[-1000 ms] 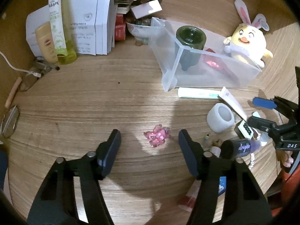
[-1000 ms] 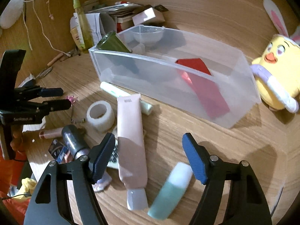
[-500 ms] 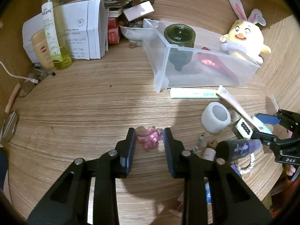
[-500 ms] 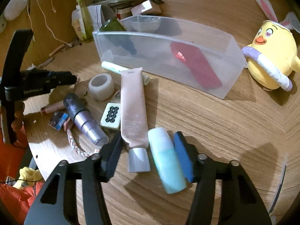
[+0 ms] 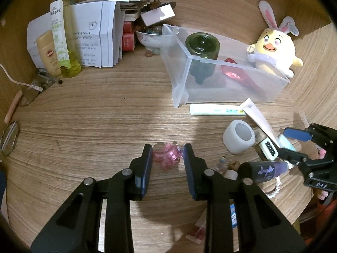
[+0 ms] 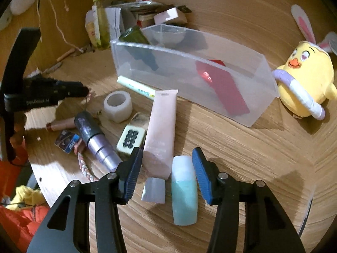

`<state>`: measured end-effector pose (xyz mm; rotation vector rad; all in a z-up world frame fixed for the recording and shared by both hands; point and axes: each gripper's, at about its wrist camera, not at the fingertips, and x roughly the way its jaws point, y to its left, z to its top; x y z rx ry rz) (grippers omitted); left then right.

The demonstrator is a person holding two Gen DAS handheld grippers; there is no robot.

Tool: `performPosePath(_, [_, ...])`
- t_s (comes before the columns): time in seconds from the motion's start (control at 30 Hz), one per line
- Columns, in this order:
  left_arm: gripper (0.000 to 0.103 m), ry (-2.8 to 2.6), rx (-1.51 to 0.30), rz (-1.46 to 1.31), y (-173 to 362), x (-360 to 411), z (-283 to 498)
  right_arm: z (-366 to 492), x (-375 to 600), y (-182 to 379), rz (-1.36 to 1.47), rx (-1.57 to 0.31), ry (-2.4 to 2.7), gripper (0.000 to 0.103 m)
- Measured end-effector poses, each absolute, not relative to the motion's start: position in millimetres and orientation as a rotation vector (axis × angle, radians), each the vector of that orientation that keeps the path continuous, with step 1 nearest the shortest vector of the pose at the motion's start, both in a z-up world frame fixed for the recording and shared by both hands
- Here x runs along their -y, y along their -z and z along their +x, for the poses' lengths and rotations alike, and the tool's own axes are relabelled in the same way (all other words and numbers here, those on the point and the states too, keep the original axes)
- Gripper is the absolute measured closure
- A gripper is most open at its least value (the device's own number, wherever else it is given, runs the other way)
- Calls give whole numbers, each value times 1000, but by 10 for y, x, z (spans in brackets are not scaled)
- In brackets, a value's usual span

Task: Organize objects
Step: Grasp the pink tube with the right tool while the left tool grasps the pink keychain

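Currently, left gripper [image 5: 167, 160]: its fingers are pinched on a pink trinket [image 5: 167, 155] on the wooden table [image 5: 88, 118].
Right gripper [image 6: 167, 169]: a pink tube [image 6: 161, 130] and teal bottle [image 6: 184, 191] are squeezed together between its fingers.
Clear bin [image 6: 248, 107]: placed just behind.

The left claw [image 5: 167, 160] pointed steeply downward, its two pads drawn in close, with only a narrow gap between them. The right claw [image 6: 167, 168] tilted down likewise, its jaws set wider apart, partly closed.
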<state>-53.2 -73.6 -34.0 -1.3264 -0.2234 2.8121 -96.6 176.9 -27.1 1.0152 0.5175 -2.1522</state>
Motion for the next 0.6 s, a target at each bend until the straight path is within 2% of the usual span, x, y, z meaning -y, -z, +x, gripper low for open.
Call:
performPosePath(0.13, [73,-2819,223,-1306,302,738,-507,-991,-1719,366,1032,-558,2150,58])
performPosePath(0.27, [73,-2836,241,-1271,238,749,-473,-1063,-1723,370,1045,-538,2137,69])
performPosePath(0.4, [73,-2852,252,-1237,161,757,-449,-1113,-1738,353,1047,-515,2125,73])
performPosePath(0.5, [73,-2861,255,-1210,100,750,-431,-1130,-1755,322,1034,-506,2130,80])
performPosePath(0.57, [73,-2865,255,-1190,56,731,-418,-1159,-1761,300,1037,-498,2134,94])
performPosePath(0.6, [73,-2867,253,-1181,40,718,-410,-1181,-1767,293,1045,-489,2129,94])
